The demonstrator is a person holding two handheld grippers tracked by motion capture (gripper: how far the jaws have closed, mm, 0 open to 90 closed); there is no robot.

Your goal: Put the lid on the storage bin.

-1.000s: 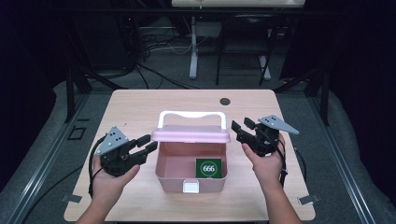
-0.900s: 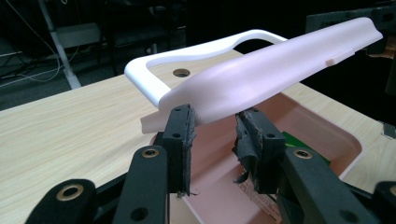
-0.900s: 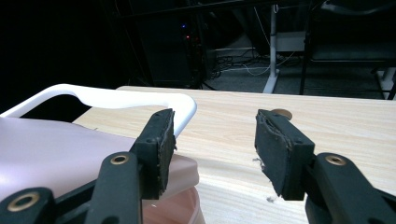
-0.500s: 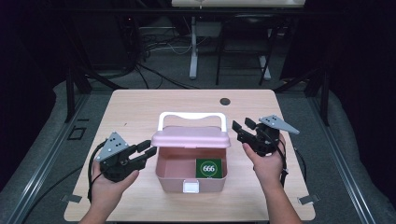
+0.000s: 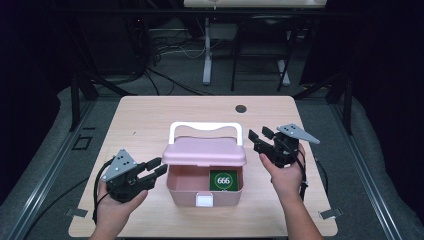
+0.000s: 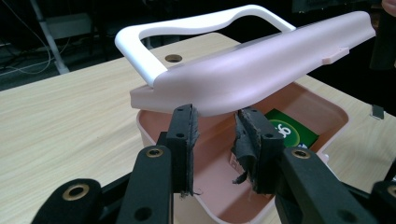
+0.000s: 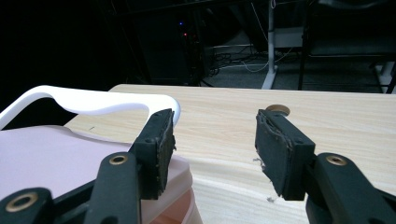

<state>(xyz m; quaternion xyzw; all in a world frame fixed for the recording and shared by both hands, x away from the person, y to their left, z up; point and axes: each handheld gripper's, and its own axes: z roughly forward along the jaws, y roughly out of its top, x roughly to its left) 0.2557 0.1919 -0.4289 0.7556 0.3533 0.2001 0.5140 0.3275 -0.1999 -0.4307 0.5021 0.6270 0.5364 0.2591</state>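
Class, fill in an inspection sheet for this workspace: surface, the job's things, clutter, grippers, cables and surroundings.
Surface: wooden table, with a round hole near its far edge.
Job's things: pink box, its lid partly raised with a white handle; green card inside.
Clutter: nothing seen.
Grippers: left gripper at the lid's left end, jaws just narrowed, gripping nothing; right gripper open beside the lid's right end.
Cables: black cable trailing from the left gripper.
Surroundings: dark room, grey floor.

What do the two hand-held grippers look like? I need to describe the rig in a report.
Both the left gripper and the right gripper are black, each with two flat jaws and brass-coloured rivets. The fingertips carry worn, frayed black pads. A grey three-cornered plate sits on top of each, and a black cable trails from each. The forearms are bare.
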